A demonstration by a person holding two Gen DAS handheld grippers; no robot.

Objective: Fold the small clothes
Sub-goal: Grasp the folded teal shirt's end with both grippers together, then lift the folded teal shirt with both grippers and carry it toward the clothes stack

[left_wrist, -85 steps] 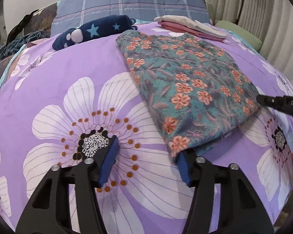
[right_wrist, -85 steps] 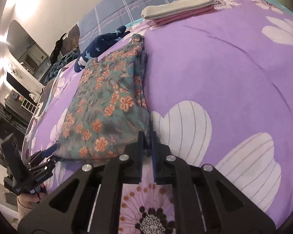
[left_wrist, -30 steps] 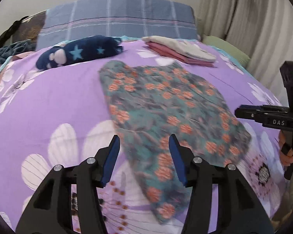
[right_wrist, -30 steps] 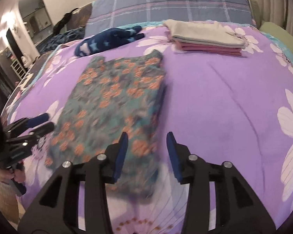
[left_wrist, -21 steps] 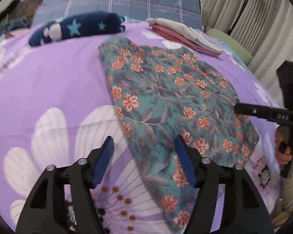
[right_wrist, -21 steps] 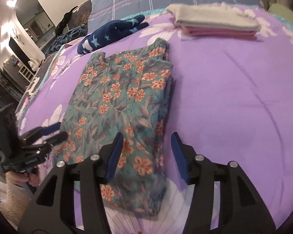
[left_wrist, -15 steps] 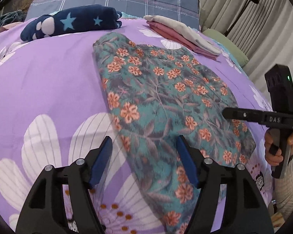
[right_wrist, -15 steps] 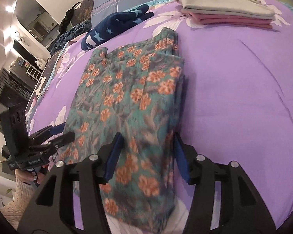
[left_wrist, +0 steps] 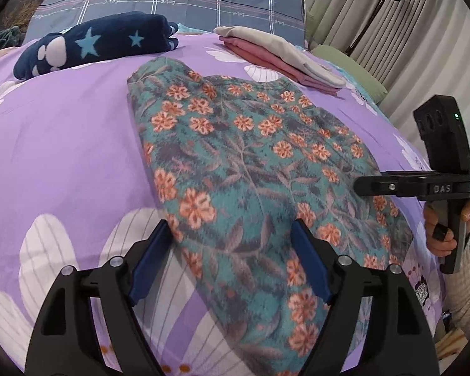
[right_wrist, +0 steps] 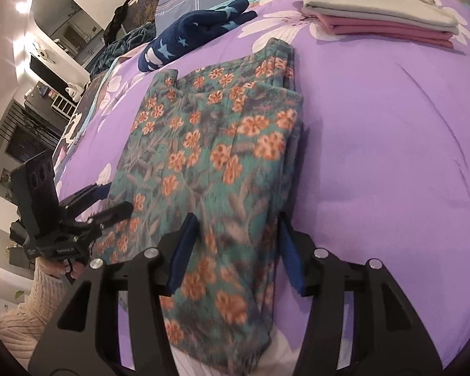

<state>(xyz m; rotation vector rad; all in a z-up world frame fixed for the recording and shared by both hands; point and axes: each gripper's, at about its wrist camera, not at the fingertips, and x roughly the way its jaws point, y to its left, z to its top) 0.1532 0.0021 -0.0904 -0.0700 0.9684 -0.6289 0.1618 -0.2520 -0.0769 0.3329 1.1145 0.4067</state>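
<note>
Fuzzy floral garment, folded rectangle

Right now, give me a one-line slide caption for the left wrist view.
Open left claw poised over the near edge of the folded floral garment on the purple bedspread.

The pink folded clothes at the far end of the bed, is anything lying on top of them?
Yes, a folded beige garment lies directly on top of the pink folded clothes in the right wrist view.
</note>
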